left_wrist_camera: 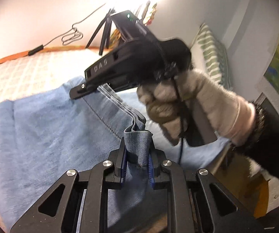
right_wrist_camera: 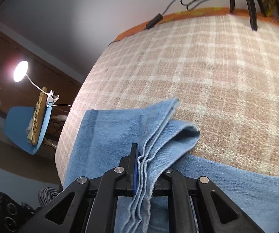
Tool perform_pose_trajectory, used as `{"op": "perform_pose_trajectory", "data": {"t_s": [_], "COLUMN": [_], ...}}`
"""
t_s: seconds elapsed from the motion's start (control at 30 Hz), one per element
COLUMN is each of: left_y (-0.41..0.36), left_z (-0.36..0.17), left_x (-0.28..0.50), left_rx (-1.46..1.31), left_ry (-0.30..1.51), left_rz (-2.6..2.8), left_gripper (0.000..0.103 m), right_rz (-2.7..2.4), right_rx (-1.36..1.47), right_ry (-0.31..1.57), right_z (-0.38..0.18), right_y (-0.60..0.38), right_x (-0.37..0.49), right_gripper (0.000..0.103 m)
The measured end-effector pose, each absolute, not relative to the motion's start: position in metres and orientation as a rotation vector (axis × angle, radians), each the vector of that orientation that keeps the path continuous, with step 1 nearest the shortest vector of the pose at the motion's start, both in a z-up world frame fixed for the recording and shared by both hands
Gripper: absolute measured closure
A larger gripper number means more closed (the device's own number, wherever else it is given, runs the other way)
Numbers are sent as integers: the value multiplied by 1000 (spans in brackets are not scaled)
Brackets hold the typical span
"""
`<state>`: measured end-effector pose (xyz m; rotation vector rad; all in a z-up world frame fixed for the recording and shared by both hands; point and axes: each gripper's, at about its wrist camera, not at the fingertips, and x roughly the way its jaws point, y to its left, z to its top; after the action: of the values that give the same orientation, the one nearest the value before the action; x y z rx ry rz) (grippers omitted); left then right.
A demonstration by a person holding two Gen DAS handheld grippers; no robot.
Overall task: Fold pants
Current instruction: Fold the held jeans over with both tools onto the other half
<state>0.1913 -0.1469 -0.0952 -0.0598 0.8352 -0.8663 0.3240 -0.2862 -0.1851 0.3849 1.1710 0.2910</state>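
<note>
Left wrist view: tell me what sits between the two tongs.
A taut stretch of the blue pants, its stitched edge running from the left tongs up to the right tongs; nothing else lies between.

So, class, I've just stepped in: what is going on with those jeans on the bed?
A person is folding light blue pants on a checked blanket, with a handheld gripper in each hand. The left gripper has its jaws shut on a bunched fold of denim. The right gripper, held in a gloved hand, is clamped on stacked fabric edges. The pants are partly folded.
</note>
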Motion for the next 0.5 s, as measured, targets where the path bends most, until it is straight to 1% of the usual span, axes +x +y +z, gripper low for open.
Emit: {"op": "perform_pose_trajectory", "data": {"t_s": [0.13, 0.27, 0.5], "left_y": [-146, -172, -205], "left_z": [-85, -83, -81], "left_x": [188, 177, 179], "left_rx": [-143, -99, -91], "left_ry": [814, 782, 768], "left_rz": [-891, -921, -994], "left_gripper": [87, 87, 87], "right_rz": [269, 234, 157], "right_rx": [348, 322, 301], "right_ry": [1109, 1031, 1011], "right_z": [-164, -140, -125], "right_y": [-285, -288, -319], "right_x": [311, 291, 264], "right_gripper": [97, 98, 98]}}
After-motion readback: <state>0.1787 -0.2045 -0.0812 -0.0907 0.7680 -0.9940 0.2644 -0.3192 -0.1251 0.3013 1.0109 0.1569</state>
